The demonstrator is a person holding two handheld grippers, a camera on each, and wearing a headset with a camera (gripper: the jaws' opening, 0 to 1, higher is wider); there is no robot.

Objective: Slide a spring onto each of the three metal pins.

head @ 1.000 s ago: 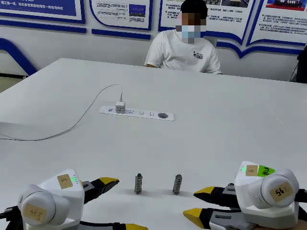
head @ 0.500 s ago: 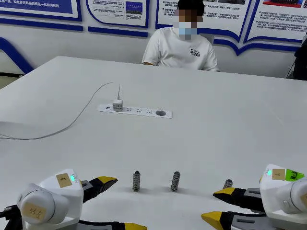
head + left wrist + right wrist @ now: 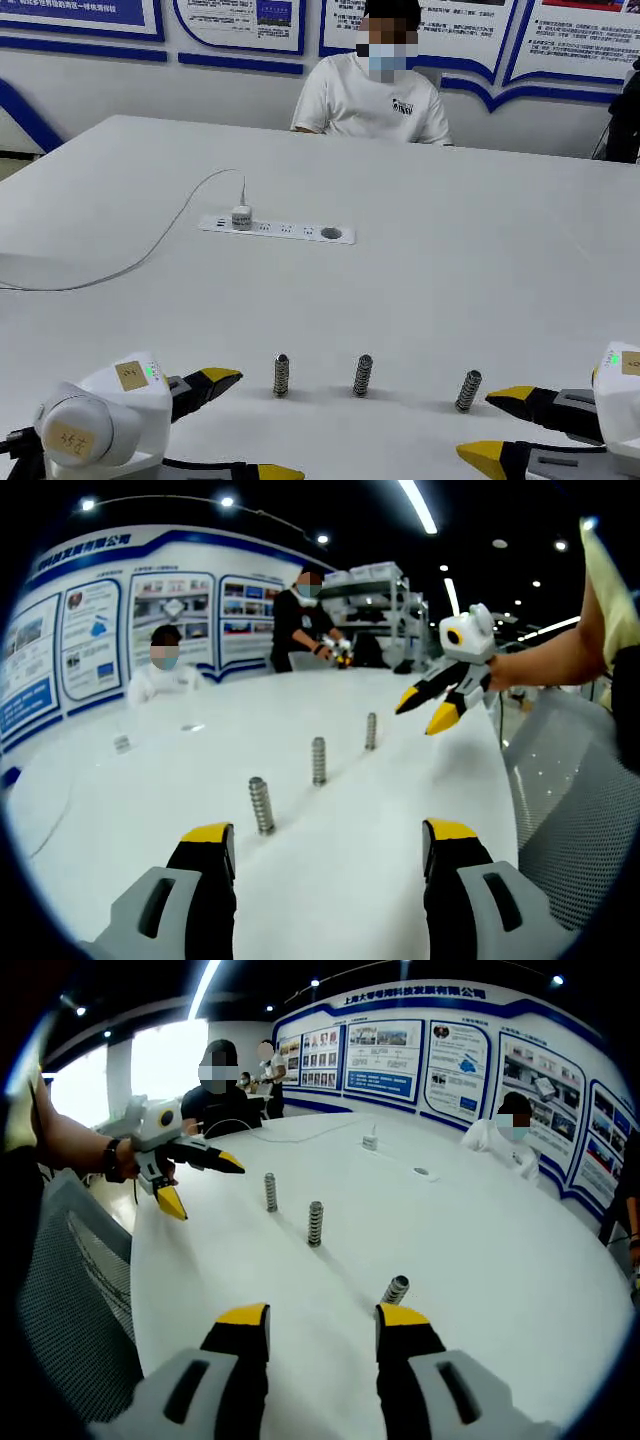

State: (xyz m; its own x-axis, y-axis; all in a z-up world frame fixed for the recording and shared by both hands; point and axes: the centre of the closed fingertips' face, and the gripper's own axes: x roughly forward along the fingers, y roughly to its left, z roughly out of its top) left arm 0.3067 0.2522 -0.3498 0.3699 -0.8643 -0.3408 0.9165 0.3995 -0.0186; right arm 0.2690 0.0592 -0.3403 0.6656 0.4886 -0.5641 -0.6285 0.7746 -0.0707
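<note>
The left gripper [image 3: 250, 425] was held low over the white table [image 3: 480, 260]. Its yellow-tipped jaws were spread wide with nothing between them, pointing across toward the right gripper [image 3: 495, 425]. That one faced back at it, jaws likewise apart and empty. In the left gripper view a bare forearm [image 3: 545, 658] reached in roughly level from the right, its hand at the back of the right gripper's white body. In the right gripper view the other forearm [image 3: 70, 1143] came in from the left in the same way.

Three springs stood in a row between the two tools. The first spring [image 3: 281, 375] stood upright just ahead of the left gripper's jaws, nearer the left jaw in that gripper's own view. The middle spring [image 3: 362, 375] stood upright beyond it, roughly midway between the grippers. The third spring [image 3: 468, 390] leaned over just ahead of the right gripper's tips, close off its right jaw in its own view and not touching it. Whether a pin ran through each spring was too small to tell.

Well beyond both tools lay a power strip [image 3: 275, 229] with a white plug [image 3: 241, 216] and a cable [image 3: 150, 255] trailing off. Past it a seated person [image 3: 370, 95] in a white shirt sat at the table's far edge.
</note>
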